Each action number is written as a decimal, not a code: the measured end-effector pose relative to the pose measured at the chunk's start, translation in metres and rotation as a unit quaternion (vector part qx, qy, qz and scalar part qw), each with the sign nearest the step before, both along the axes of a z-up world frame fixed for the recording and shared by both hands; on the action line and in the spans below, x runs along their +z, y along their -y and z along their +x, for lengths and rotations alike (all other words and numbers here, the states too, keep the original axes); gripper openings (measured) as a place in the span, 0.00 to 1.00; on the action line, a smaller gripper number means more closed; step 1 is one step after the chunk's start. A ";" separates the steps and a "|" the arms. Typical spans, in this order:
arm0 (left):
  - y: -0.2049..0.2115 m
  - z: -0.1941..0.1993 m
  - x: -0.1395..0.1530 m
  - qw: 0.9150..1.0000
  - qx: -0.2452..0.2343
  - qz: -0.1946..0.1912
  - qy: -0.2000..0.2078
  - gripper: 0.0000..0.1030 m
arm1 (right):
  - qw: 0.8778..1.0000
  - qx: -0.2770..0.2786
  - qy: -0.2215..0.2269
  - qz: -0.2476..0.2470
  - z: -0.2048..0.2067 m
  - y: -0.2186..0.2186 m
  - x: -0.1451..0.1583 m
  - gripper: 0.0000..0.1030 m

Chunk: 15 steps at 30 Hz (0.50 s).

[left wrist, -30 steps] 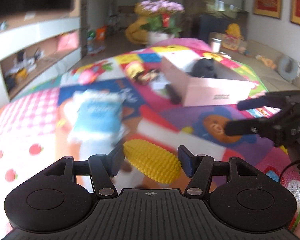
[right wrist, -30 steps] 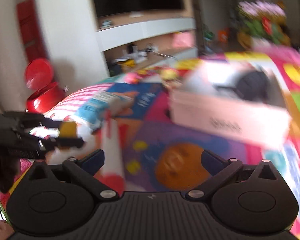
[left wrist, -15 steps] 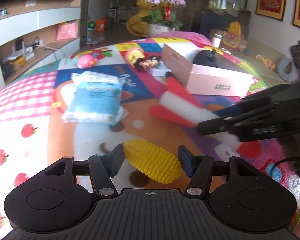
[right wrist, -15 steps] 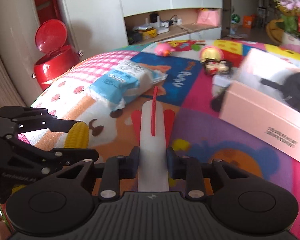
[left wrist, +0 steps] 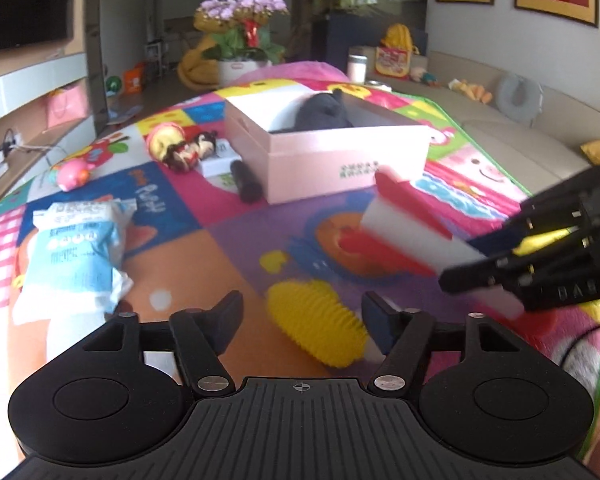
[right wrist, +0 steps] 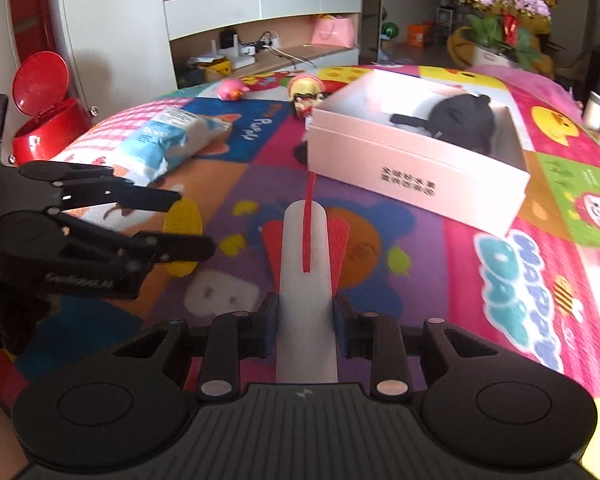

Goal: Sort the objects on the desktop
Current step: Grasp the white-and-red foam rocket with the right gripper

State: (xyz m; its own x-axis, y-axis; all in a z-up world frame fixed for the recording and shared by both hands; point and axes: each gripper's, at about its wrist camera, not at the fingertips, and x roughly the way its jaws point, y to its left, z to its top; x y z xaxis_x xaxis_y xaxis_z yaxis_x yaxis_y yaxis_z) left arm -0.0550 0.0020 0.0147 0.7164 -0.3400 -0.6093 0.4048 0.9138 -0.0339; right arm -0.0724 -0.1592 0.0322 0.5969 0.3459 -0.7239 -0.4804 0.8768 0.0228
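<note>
A yellow ribbed corn toy [left wrist: 316, 332] sits between the jaws of my left gripper [left wrist: 302, 318], which are opening. The left pad stands clear of it, and the corn lies close to the right pad. My right gripper [right wrist: 306, 320] is shut on a white rocket toy with red fins [right wrist: 306, 248] that points at the pink open box [right wrist: 412, 168]. In the left wrist view the right gripper [left wrist: 472, 264] carries the rocket [left wrist: 404, 224] in from the right, near the box [left wrist: 340, 160]. A black plush [right wrist: 460, 120] lies inside the box.
On the colourful play mat [left wrist: 228, 240] lie a blue-and-white tissue pack [left wrist: 76, 240], a doll [left wrist: 180, 148], a pink pig toy [left wrist: 74, 170] and a black object [left wrist: 246, 182] beside the box. A red bin [right wrist: 44, 112] stands off the mat's left.
The right gripper closed on the rocket and carried it toward the pink box. The left gripper's jaws spread away from the corn, and it moved nearer the box.
</note>
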 end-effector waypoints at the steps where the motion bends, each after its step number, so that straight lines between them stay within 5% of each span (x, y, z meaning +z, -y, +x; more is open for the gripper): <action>1: -0.001 -0.003 0.000 1.000 0.001 -0.001 -0.002 0.76 | 1.000 0.000 0.002 0.000 -0.002 0.002 0.000 0.27; 10: 0.013 0.006 -0.003 1.000 0.008 0.016 -0.017 0.80 | 1.000 0.002 0.012 0.003 -0.005 0.004 -0.001 0.33; 15: 0.023 0.013 -0.009 0.999 0.016 0.026 -0.024 0.68 | 1.000 -0.005 0.015 0.008 -0.001 0.004 -0.002 0.33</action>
